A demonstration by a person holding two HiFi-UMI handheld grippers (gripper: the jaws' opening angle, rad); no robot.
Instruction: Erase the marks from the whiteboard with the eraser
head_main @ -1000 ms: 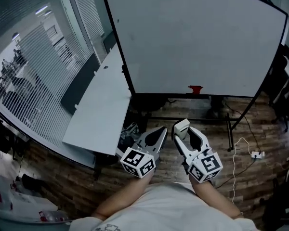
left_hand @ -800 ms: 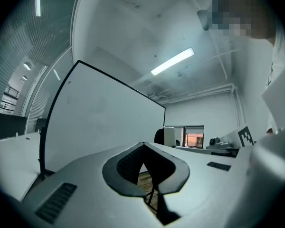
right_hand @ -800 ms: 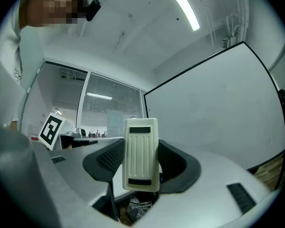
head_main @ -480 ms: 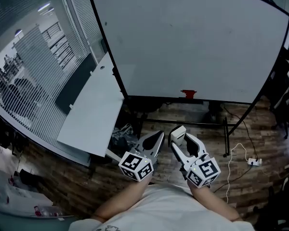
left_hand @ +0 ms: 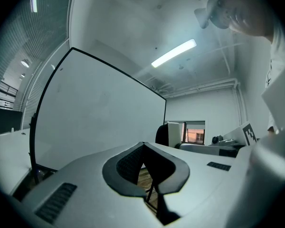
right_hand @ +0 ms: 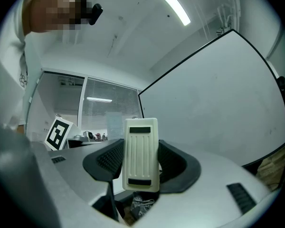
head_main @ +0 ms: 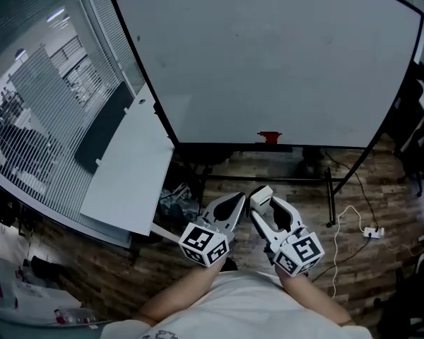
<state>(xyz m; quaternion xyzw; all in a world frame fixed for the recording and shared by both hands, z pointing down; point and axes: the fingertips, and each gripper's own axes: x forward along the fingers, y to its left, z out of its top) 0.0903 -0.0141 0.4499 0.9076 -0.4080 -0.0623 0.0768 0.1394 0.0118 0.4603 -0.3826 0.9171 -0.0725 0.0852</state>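
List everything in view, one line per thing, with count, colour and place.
whiteboard: one, white with a black frame, on a stand straight ahead
small red item: one, red, at the whiteboard's bottom edge; too small to identify
desk: one, white, left of the whiteboard
power strip: one, white with a white cable, on the floor at the right
floor: brown wood planks, below the board
eraser: one, cream, upright between the right gripper's jaws
shirt: one, white, bottom edge of the head view
left gripper: one, grey, jaws together, empty
right gripper: one, grey, clamped on the eraser
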